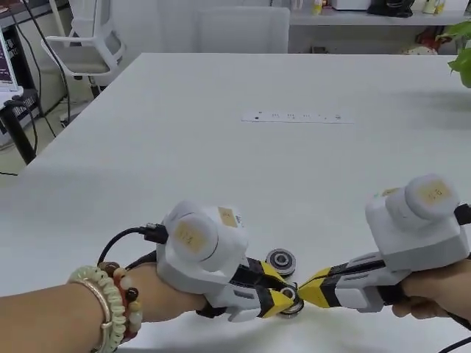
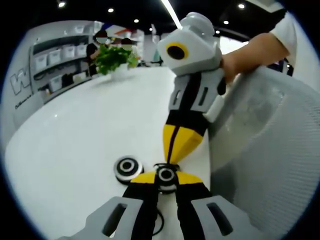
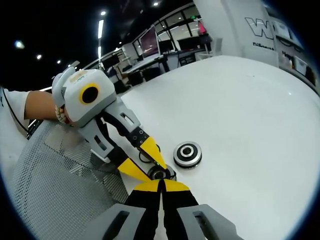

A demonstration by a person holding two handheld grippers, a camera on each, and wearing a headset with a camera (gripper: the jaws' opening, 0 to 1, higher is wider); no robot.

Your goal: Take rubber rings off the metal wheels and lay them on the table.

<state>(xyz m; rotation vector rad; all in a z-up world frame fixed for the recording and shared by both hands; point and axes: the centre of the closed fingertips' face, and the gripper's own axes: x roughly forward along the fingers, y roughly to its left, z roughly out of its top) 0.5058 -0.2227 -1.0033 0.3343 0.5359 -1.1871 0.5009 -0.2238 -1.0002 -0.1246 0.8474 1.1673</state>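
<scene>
— Nearest, what is held?
— A small round metal wheel is clamped between the closed-in jaws of the left gripper, low over the white worktop.
— And the right gripper?
— Its jaws are drawn together at the thin black rubber ring on that wheel's rim; whether it is pinched cannot be told.
— Beyond?
— A second black-rimmed metal wheel is laid flat just behind; farther off, a long white strip is seen.

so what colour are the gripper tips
Yellow on the left gripper and right gripper alike; clearest in the right gripper view.
</scene>
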